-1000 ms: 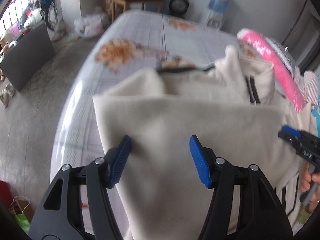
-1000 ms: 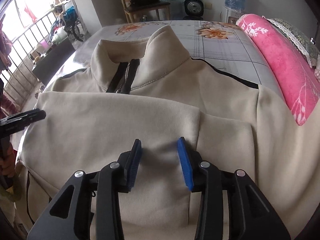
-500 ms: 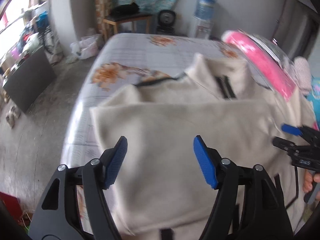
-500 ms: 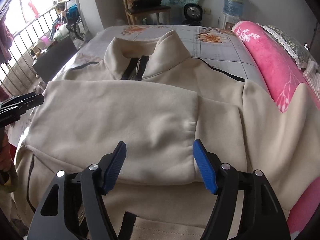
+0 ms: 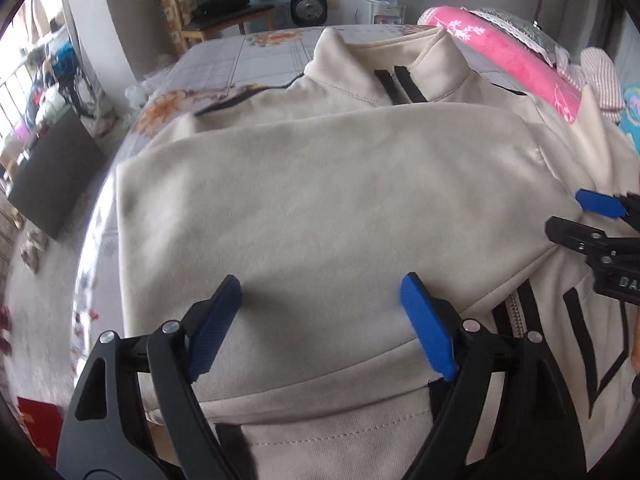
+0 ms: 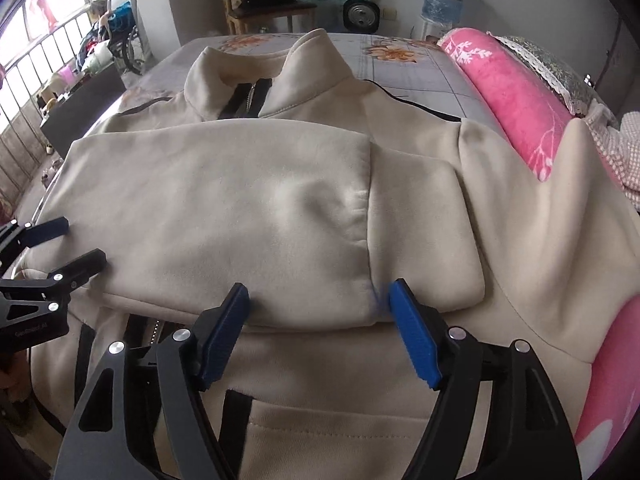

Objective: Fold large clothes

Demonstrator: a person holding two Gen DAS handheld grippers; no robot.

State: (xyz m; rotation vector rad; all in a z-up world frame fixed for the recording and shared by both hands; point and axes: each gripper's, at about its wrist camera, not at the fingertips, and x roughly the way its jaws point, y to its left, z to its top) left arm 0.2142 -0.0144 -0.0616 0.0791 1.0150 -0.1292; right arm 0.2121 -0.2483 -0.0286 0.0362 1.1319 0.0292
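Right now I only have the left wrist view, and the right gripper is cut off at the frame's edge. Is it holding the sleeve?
Observer: No. The right gripper is open. The folded sleeve has its lower edge between the pads, unpinched.
Operator: Where does that sleeve's cuff end?
Observer: The cuff ends just beyond the right gripper's fingertips, and another cream layer sticks out from under it.
Operator: Anything crowding the jacket's far side?
Observer: The pink blanket runs along it, and the jacket drapes up against it.
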